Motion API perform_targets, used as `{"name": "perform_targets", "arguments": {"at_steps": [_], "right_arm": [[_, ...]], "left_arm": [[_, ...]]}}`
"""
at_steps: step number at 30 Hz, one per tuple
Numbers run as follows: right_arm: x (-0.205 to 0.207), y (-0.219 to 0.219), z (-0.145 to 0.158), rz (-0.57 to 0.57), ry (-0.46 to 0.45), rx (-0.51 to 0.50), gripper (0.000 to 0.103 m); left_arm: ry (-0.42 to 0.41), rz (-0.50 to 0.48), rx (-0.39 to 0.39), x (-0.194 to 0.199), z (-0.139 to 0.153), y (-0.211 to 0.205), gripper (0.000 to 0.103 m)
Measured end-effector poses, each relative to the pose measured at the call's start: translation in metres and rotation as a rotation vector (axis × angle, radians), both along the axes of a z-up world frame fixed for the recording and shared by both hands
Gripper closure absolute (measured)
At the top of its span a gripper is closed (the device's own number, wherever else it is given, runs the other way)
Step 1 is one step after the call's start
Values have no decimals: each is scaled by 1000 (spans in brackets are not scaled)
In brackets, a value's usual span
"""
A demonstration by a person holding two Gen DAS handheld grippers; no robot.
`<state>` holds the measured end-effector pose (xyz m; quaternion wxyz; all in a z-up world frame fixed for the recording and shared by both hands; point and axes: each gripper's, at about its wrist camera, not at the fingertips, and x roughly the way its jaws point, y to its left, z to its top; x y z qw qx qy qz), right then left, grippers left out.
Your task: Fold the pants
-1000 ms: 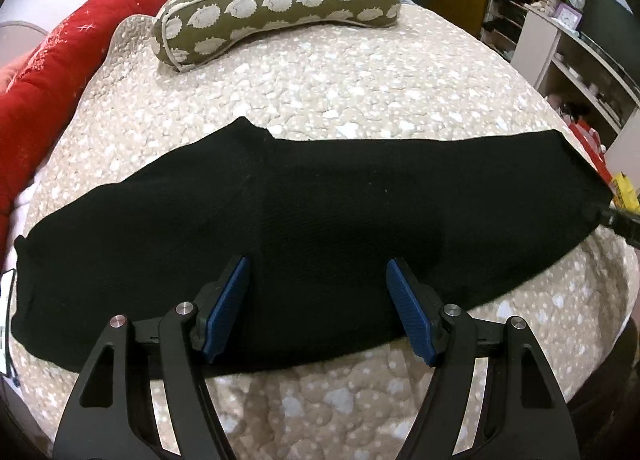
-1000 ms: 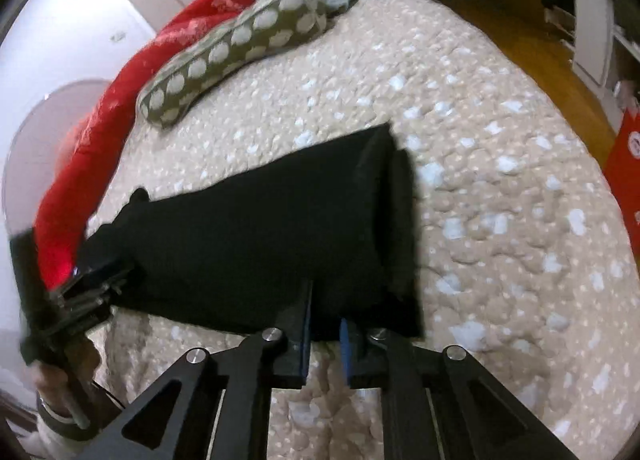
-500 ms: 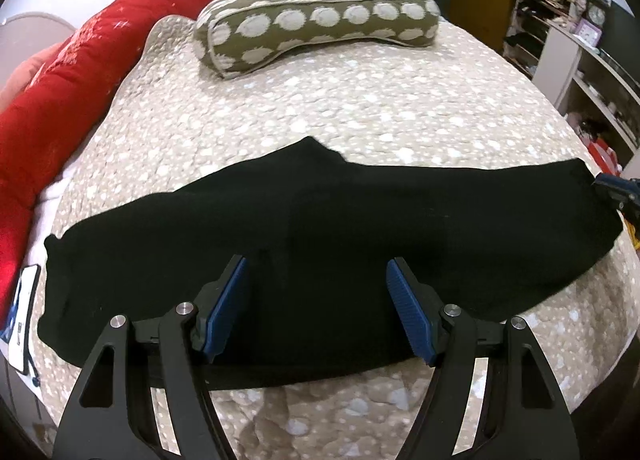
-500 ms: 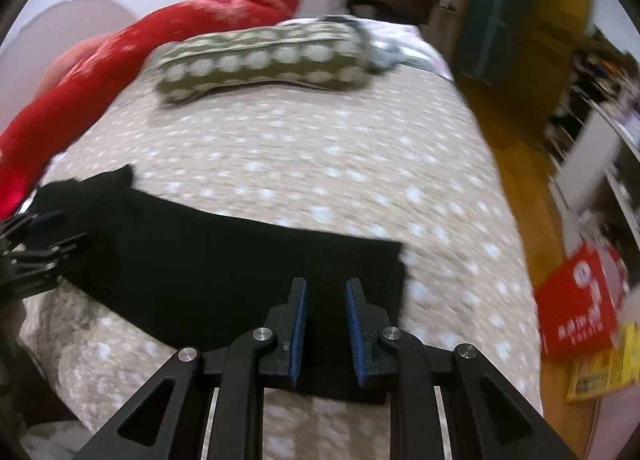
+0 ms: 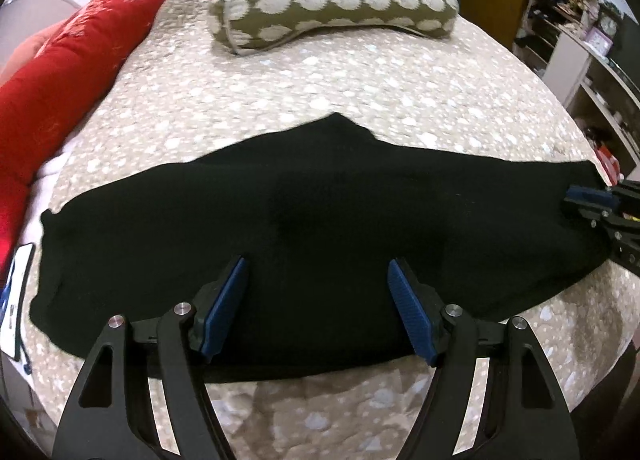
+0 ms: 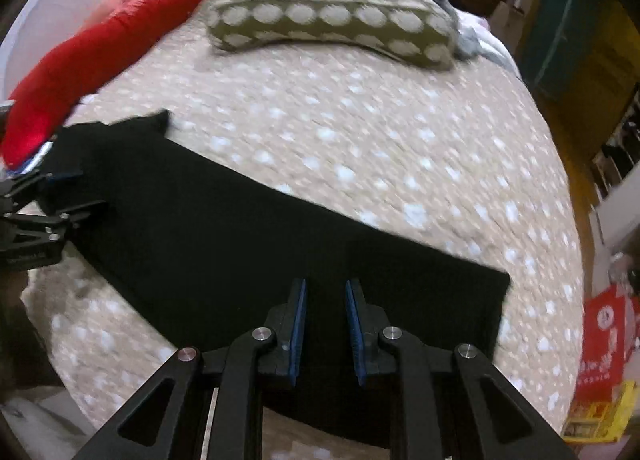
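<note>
Pants (image 5: pixel 320 227) lie flat on quilt (image 5: pixel 320 99); pillow (image 5: pixel 332 7) apparently well apart.

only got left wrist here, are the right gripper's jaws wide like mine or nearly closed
observer: nearly closed. The right gripper shows only a narrow gap, over the pants; cannot tell if it pinches cloth.
operator: is that end flat
observer: yes, the hem corner lies flat on the bed.
operator: anything on the floor that side
observer: a yellow box off the bed's near corner.
</note>
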<state>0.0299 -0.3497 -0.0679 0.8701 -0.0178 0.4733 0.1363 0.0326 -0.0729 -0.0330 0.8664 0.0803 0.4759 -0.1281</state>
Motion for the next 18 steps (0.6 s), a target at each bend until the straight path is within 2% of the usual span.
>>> {"name": "perform_targets", "arguments": {"at_steps": [2, 7, 12, 15, 18], "right_arm": [[3, 16, 5, 45, -3, 33, 85], [1, 53, 5, 114, -19, 21, 85], [-5, 59, -3, 129, 12, -17, 85], [-4, 59, 10, 112, -4, -1, 85], [2, 76, 26, 155, -40, 31, 85]], "left_arm": [[-1, 30, 2, 0, 0, 11, 30], [14, 78, -8, 2, -8, 29, 30], [3, 82, -13, 1, -10, 29, 30], [8, 87, -26, 1, -8, 33, 30], [2, 93, -18, -1, -4, 37, 30]]}}
